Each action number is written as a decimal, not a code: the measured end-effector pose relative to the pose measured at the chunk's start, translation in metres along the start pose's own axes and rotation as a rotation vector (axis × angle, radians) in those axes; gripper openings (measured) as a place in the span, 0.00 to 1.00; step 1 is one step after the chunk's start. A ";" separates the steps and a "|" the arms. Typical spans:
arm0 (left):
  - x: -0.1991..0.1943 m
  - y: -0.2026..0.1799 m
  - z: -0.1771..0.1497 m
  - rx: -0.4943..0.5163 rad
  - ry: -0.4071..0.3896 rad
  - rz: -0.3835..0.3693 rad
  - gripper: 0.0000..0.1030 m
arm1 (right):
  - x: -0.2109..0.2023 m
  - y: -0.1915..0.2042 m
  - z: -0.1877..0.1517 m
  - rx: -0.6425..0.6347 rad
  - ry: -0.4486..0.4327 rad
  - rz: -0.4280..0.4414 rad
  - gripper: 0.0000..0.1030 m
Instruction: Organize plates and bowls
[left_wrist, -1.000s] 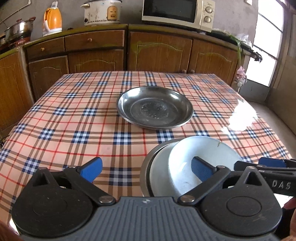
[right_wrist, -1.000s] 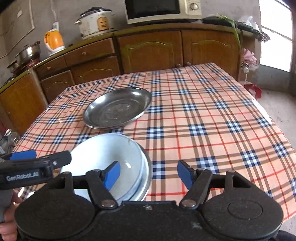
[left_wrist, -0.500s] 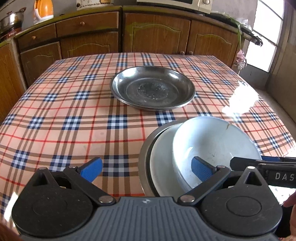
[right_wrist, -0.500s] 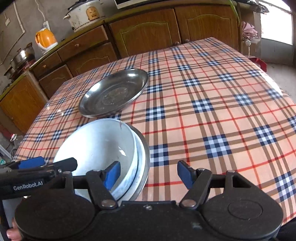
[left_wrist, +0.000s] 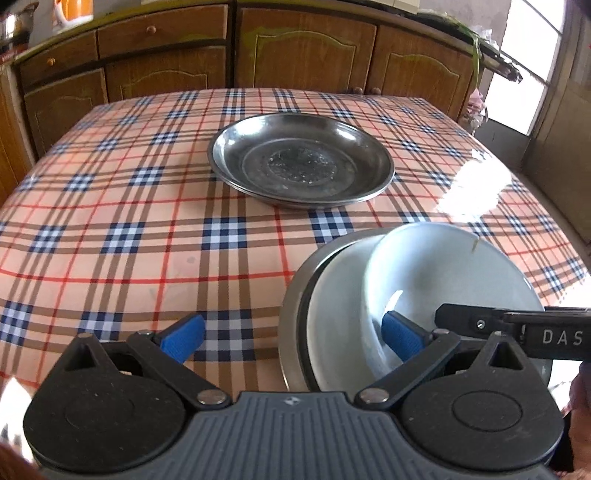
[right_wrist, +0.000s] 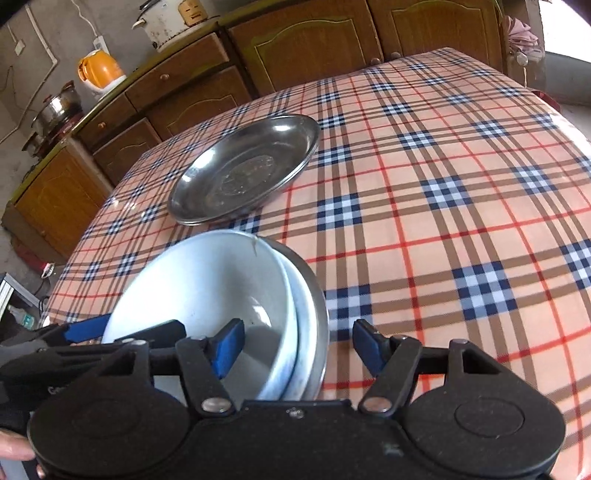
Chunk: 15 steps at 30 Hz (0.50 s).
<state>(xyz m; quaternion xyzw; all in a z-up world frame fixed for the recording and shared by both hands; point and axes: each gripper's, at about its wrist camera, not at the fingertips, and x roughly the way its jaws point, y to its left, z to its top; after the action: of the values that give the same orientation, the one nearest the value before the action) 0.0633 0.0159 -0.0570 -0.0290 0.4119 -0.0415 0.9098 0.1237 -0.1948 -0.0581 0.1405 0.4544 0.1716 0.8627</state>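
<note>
A white bowl (left_wrist: 443, 266) (right_wrist: 207, 280) sits nested in a second white dish (left_wrist: 332, 295), and both rest in a steel plate (left_wrist: 295, 295) (right_wrist: 317, 295) near the table's front edge. An empty steel plate (left_wrist: 301, 160) (right_wrist: 243, 171) lies at the table's middle. My left gripper (left_wrist: 291, 338) is open and straddles the stack's left rim, its right pad inside the bowl. My right gripper (right_wrist: 299, 347) is open astride the right rim, with its left pad inside the bowl. No pad presses on the dishes.
The plaid tablecloth (left_wrist: 147, 240) covers the whole table. Wooden cabinets (left_wrist: 303, 48) run behind it, carrying an orange kettle (right_wrist: 99, 72), a rice cooker (right_wrist: 173, 22) and a steel pot (right_wrist: 55, 109). A bright doorway (left_wrist: 528, 66) opens at the right.
Both grippers have come down and forward onto the stack, which now looks larger. Each now has one pad further inside the white bowl. The dishes have not moved.
</note>
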 end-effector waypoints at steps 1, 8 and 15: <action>0.002 0.001 0.001 -0.005 0.003 -0.014 1.00 | 0.001 -0.002 0.001 0.008 0.005 0.008 0.77; 0.008 0.002 0.000 -0.026 0.030 -0.140 0.83 | 0.000 -0.007 -0.001 0.026 0.009 0.055 0.71; 0.005 -0.005 -0.004 -0.030 0.023 -0.187 0.65 | -0.002 -0.002 -0.004 0.058 0.007 0.083 0.53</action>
<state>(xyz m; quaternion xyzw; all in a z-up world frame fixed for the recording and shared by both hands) 0.0638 0.0104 -0.0632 -0.0806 0.4183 -0.1206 0.8967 0.1199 -0.1967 -0.0596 0.1834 0.4561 0.1947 0.8488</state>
